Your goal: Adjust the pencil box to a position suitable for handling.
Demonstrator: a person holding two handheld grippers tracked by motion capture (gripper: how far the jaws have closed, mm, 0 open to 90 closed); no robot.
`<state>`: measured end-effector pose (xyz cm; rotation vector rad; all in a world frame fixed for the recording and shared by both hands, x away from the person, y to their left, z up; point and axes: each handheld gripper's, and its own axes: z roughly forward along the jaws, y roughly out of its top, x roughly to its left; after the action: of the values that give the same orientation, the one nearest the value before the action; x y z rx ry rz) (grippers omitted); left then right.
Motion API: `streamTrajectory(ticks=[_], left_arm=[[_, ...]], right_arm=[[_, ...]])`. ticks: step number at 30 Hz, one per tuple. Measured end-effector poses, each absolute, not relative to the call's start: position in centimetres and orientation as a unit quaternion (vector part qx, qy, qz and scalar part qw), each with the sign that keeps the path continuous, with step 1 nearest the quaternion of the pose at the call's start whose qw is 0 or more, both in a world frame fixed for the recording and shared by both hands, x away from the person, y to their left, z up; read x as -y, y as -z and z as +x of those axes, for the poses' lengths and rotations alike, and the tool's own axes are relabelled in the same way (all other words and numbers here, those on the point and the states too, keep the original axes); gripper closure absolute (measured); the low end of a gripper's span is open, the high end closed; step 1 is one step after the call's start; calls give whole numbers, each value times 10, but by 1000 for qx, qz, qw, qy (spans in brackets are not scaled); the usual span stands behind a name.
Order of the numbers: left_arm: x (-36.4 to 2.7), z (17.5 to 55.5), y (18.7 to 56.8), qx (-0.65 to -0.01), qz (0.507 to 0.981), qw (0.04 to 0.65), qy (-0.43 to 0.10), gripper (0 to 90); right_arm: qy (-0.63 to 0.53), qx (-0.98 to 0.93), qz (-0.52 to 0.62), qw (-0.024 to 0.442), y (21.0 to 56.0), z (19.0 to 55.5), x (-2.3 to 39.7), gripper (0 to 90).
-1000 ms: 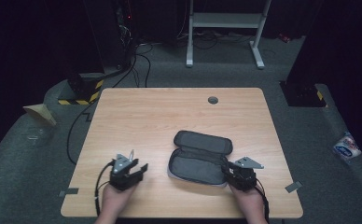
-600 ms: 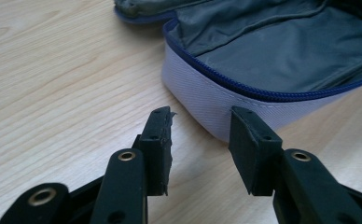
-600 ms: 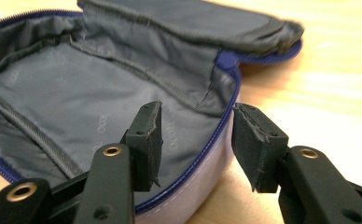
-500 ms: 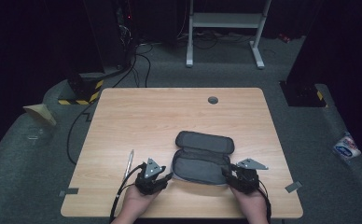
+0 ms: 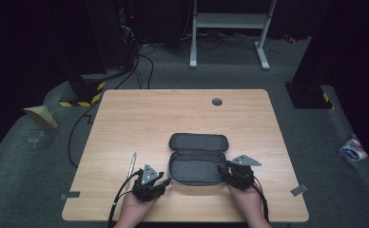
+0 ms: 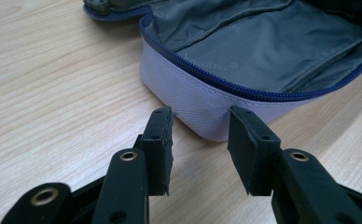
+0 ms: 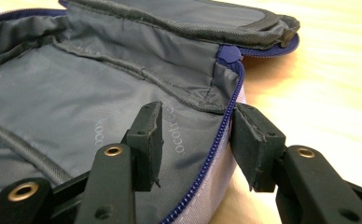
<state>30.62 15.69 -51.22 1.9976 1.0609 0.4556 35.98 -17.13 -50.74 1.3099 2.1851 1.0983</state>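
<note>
An open grey pouch (image 5: 197, 159) with a blue zip lies on the wooden table (image 5: 125, 118) near the front edge, its lid folded back. My left gripper (image 5: 161, 181) sits at the pouch's near left corner. In the left gripper view it (image 6: 200, 135) is open, and the pale outer wall of the pouch (image 6: 202, 98) lies just beyond the fingertips. My right gripper (image 5: 224, 170) is at the pouch's right end. In the right gripper view it (image 7: 198, 126) is open astride the zip rim (image 7: 223, 130), one jaw inside over the lining and one outside.
A slim pen (image 5: 133, 164) lies on the table just left of my left gripper. A round grommet (image 5: 217, 101) sits near the far edge. Cables trail from both grippers over the front edge. Beyond the table are a white stand (image 5: 230, 21) and dark equipment.
My left gripper has moved right, up to the pouch's corner, and the pen now lies on the table where it came from. The right gripper has stayed at the pouch's right end.
</note>
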Motion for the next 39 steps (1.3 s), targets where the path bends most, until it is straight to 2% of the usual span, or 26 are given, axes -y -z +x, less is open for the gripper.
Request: streamTrajectory(ticks=[19, 39], left_arm=[[-172, 313, 517, -452, 770, 416, -173, 594], [-182, 308, 513, -460, 759, 420, -188, 585]], right_arm=[[-412, -776, 447, 169, 512, 381, 162, 523], [-426, -773, 438, 172, 504, 372, 161, 502]])
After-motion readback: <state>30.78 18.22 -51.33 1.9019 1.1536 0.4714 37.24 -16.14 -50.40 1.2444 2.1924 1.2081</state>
